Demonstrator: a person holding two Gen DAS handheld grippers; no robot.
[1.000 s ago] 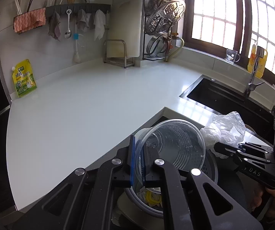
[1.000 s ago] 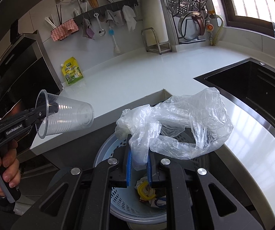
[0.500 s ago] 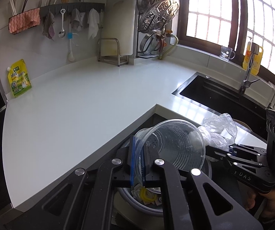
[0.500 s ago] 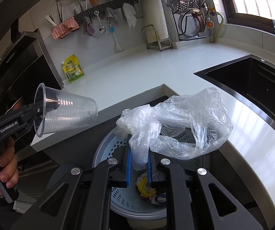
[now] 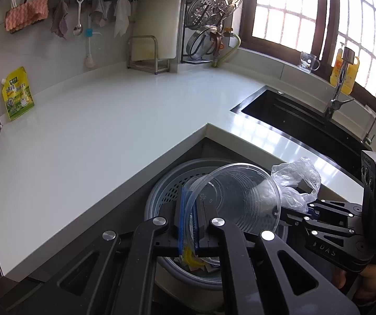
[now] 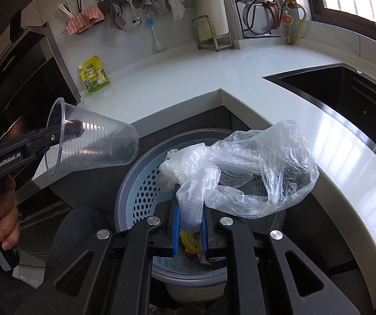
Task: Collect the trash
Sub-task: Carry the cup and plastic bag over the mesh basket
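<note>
We are holding the clear plastic cup (image 5: 230, 202) by its rim in the left hand-held gripper (image 5: 190, 210), lying sideways, and the crumpled plastic bag (image 6: 240, 168) pinched in the right hand-held gripper (image 6: 190, 220), both hanging directly above the perforated trash bin (image 6: 140, 197) tucked under the bench (image 5: 96, 131) corner.

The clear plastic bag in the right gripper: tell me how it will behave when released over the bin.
The plastic bag looks floppy: it sags in crumpled folds around the right gripper. Thin and see-through, it is probably very light, so it may drift rather than drop straight into the bin. It might also cling to the pads.
</note>
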